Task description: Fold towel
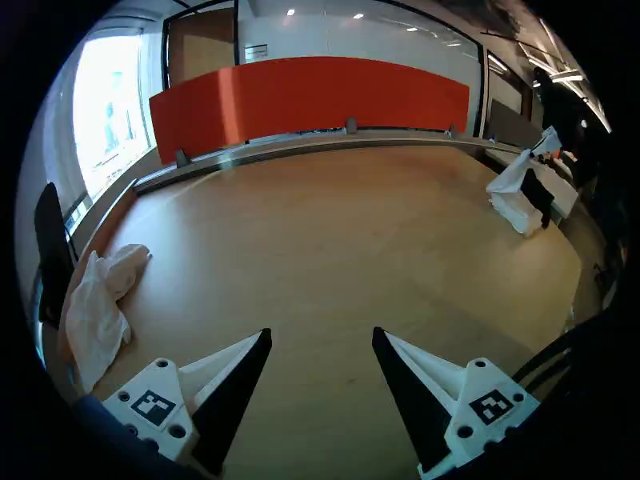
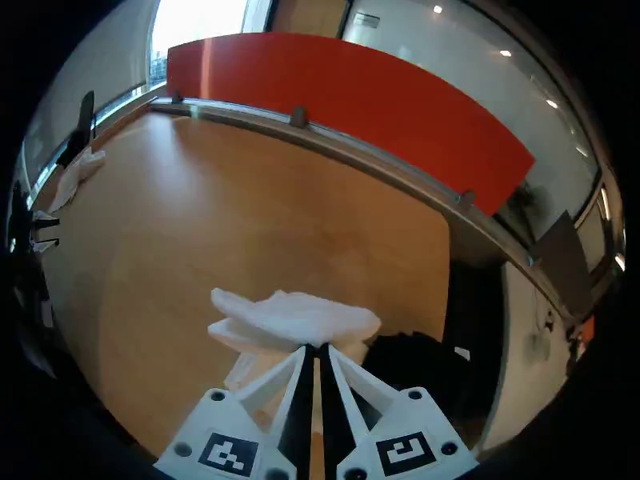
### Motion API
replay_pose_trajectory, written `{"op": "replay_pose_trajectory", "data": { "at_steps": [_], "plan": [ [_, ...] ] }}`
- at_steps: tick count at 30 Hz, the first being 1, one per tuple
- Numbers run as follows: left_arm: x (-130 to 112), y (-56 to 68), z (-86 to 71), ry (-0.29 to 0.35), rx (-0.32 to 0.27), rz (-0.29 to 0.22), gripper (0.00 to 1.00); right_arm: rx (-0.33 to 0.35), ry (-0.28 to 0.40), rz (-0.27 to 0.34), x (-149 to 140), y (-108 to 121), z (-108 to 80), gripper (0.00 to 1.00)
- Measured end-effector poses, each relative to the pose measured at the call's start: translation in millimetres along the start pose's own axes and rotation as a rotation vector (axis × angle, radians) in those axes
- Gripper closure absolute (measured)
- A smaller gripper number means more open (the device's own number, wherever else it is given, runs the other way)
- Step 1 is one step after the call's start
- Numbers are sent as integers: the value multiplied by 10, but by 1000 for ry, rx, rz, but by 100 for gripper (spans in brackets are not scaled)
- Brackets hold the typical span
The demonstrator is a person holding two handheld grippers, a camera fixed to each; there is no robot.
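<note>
Right tongs (image 2: 318, 352) pinch soft white cloth towel (image 2: 296, 318): limp, light, bunched. Left tongs (image 1: 322, 340) gape over wooden desk (image 1: 336, 232); should take a free corner.

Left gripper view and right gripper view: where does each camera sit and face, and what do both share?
Left gripper view: on the left gripper, facing across the wooden table to the orange divider; its open fingers show.
Right gripper view: on the right gripper, shut on a white towel, facing the divider.
Shared: table, divider.
</note>
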State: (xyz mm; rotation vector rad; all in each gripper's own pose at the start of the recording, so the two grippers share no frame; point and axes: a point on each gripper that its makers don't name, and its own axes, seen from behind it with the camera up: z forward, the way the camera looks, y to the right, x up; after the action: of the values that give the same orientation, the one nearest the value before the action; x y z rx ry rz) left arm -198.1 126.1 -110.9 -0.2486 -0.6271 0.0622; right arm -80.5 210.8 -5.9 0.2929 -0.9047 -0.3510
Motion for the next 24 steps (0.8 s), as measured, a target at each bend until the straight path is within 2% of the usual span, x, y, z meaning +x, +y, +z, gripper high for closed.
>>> {"op": "replay_pose_trajectory", "data": {
  "at_steps": [11, 24],
  "plan": [
    [-23, 15, -25, -5, 1, 5, 6, -20, -83, 39, -644, 90, 16, 95],
    [-39, -13, -85, -11, 13, 9, 6, -25, -181, 101, -1208, 114, 205, 95]
  ]
}}
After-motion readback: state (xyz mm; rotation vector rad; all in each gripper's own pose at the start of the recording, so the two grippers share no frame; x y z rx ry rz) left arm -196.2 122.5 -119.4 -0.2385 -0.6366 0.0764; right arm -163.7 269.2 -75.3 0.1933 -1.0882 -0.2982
